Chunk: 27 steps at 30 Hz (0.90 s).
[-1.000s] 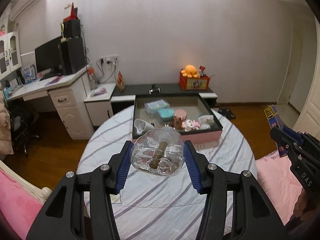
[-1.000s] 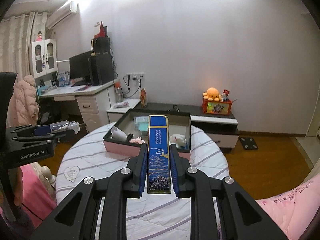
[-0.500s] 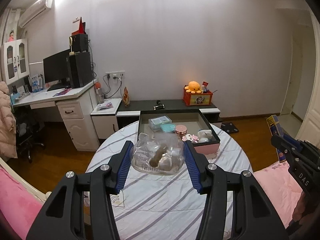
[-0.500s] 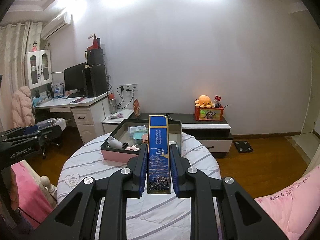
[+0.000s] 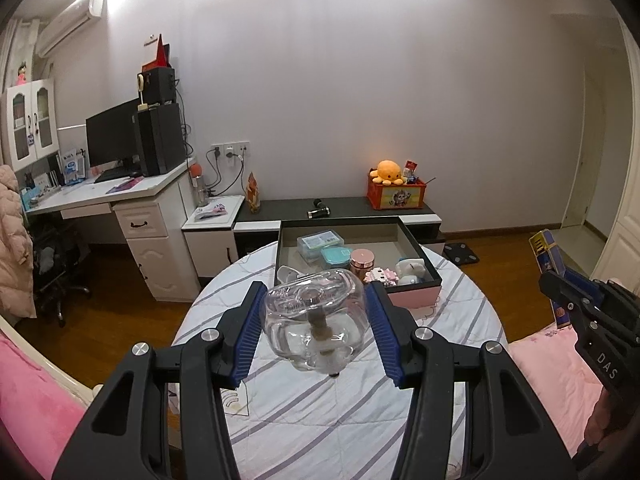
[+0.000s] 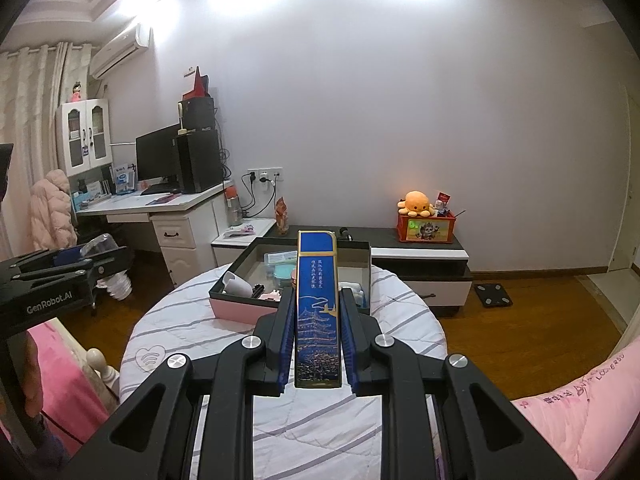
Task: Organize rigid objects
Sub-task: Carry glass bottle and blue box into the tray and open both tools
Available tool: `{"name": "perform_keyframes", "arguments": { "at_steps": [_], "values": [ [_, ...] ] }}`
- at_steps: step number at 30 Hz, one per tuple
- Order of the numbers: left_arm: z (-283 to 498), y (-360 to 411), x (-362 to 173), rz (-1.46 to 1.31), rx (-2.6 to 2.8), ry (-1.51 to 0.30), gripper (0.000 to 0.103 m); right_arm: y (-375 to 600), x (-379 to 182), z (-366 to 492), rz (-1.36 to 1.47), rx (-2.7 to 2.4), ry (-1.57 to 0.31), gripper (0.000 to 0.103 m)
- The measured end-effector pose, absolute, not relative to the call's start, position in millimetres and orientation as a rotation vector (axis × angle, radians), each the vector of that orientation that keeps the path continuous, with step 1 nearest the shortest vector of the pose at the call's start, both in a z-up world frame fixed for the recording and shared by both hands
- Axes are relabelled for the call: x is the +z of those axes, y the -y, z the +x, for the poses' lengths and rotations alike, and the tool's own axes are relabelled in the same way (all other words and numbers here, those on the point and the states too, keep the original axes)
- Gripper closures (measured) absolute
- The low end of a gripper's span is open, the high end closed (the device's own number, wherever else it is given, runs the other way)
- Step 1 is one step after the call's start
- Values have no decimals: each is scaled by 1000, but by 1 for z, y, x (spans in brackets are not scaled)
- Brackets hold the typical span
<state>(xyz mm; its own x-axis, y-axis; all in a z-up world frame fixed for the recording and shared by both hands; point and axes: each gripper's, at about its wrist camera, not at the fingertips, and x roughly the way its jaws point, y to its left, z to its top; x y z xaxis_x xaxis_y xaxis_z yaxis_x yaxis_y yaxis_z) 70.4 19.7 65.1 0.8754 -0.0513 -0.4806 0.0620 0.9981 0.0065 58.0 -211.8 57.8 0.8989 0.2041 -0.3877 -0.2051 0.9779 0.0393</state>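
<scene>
- The glass bottle (image 5: pixel 315 320) is clamped between the blue pads of the left gripper (image 5: pixel 315 322), held in the air above the near half of the round table (image 5: pixel 460 320); a stopper shows inside the clear body.
- The blue box (image 6: pixel 317 312) sits in the right gripper (image 6: pixel 317 338), its long axis running forward along the fingers toward the tray.
- The tray (image 5: pixel 412 304), already holding several small things, stands at the table's far edge, straight ahead of both grippers and below them.
- The left gripper looks about as near the tray as the right one; either load would have to travel forward and down, by my reading.
- Both sets of jaws are closed on their loads: the left spread wide around the bottle, the right narrow on the slim box.
</scene>
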Motion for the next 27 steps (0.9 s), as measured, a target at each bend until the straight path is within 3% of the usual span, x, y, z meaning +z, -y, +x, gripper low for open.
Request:
{"name": "perform_keyframes", "arguments": {
  "at_steps": [12, 27],
  "values": [
    [133, -9, 55, 62, -66, -568, 51, 210, 46, 98, -6, 219, -447, 82],
    [288, 2, 18, 71, -65, -765, 51, 207, 22, 238, -26, 248, -568, 82]
  ]
}}
